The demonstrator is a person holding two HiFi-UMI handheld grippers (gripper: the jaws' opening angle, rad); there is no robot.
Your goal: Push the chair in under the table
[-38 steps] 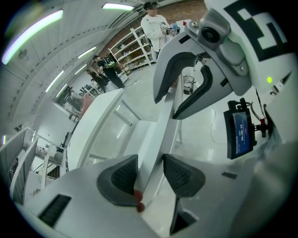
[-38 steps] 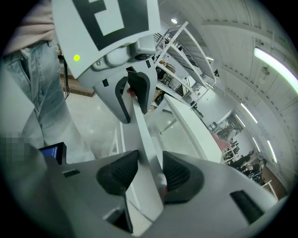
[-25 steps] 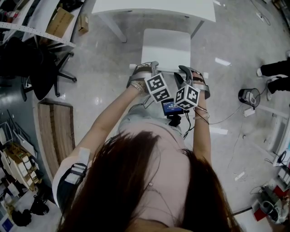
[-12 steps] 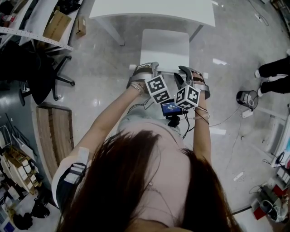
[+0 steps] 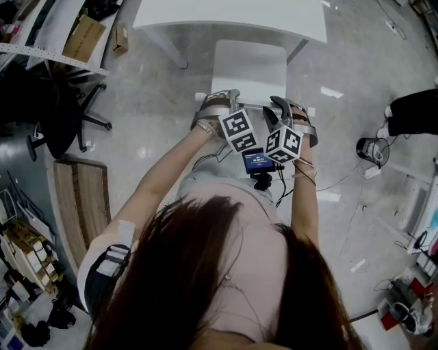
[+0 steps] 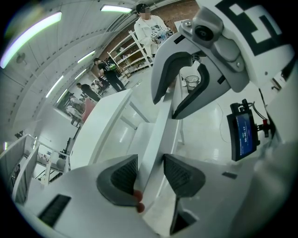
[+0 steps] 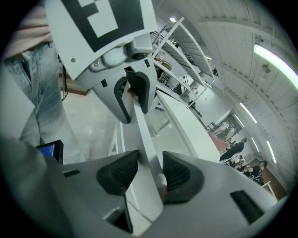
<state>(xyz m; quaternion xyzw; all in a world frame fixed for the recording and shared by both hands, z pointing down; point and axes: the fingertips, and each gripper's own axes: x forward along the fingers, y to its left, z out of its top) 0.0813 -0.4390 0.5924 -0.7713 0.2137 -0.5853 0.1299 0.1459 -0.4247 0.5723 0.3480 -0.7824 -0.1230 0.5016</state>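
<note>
While the person is standing at the near side of the chair [image 5: 250, 72], the surroundings are laying out as follows.

- Far: a white table [image 5: 233, 15] is spanning the view. Its slanted left leg [image 5: 171, 49] and right leg [image 5: 298, 46] are flanking the chair.
- Far left: shelving [image 5: 51, 31] is carrying a cardboard box [image 5: 85, 34]. A black office chair [image 5: 65, 102] is standing beside it, well apart from the white chair.
- Near left: a wooden board [image 5: 85, 198] is lying on the grey floor [image 5: 150, 137].
- Right: a small round appliance [image 5: 373, 146] is sitting on the floor with a white cable trailing from it. Another person's dark leg [image 5: 414, 109] is showing at the edge.
- Centre: a small lit screen [image 5: 259, 161] is hanging at the person's waist, between the forearms.

The chair is white, with a flat square seat [image 5: 248, 58] and a thin flat rail [image 6: 156, 135] across its near side. It is standing between the two table legs. The seat's far edge is just reaching the table's near edge, and most of the seat is lying outside the tabletop.

The left gripper [image 6: 150, 174] is clamping the rail's left part, with a ribbed pad on each face. The right gripper [image 7: 149, 173] is clamping the right part in the same way. Each gripper view is showing the other gripper farther along the same rail.
</note>
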